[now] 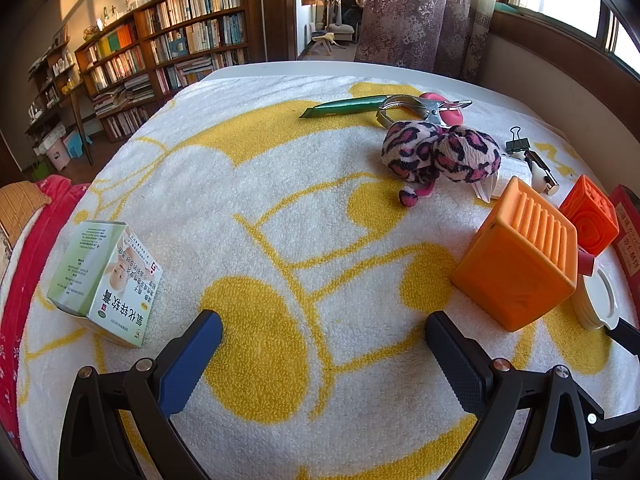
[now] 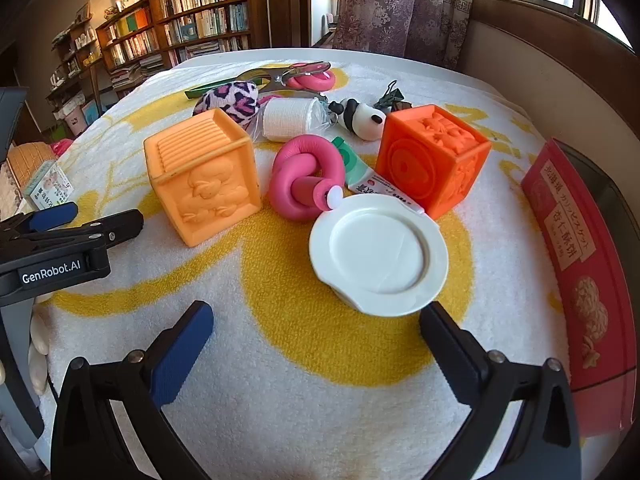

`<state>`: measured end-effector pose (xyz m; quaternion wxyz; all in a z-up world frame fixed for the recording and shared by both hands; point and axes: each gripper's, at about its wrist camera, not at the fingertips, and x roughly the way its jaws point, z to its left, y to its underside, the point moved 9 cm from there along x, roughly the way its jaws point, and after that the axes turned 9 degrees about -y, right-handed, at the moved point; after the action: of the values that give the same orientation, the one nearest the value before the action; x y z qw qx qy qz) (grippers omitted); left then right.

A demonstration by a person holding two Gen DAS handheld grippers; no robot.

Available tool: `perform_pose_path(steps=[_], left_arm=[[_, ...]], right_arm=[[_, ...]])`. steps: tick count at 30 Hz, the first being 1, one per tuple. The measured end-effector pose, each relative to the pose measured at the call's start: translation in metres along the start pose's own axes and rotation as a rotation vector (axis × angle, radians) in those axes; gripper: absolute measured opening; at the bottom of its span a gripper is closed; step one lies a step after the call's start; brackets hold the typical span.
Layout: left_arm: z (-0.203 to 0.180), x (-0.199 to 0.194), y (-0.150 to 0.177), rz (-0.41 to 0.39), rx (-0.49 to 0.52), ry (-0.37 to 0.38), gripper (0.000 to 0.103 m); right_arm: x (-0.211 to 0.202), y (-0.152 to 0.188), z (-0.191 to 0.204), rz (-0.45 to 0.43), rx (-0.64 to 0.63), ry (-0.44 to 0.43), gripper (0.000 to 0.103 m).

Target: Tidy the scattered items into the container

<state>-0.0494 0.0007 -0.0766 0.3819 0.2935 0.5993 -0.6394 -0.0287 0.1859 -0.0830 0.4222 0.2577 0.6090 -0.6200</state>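
A white-and-yellow towel [image 2: 280, 360] covers the worktop before tall bookshelves [image 1: 176, 40]. Both the left gripper [image 1: 324, 332] and right gripper [image 2: 316, 320] hang spread and empty. The green pen [image 1: 344, 106] lies crosswise at the far edge, tip leftward, near the red box [image 2: 580, 264].

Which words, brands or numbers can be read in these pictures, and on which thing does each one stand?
"GenRobot.AI": white print on the left gripper.
"氧化锌软膏": large characters on the green box, seen upside down.
"5": red mark on the same box.
"杏仁酥饼": label on the red box; the line above it is too blurred to read.
Tube: red characters, cut off, unreadable.
Small print on the green box: too small to read.
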Motion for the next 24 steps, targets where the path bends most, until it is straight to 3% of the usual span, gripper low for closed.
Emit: perform_pose_path(steps=[24], left_arm=[[0.01, -0.006, 0.009, 0.004, -0.031, -0.015, 0.103]], right_arm=[[-0.002, -0.001, -0.002, -0.013, 0.022, -0.034, 0.103]])
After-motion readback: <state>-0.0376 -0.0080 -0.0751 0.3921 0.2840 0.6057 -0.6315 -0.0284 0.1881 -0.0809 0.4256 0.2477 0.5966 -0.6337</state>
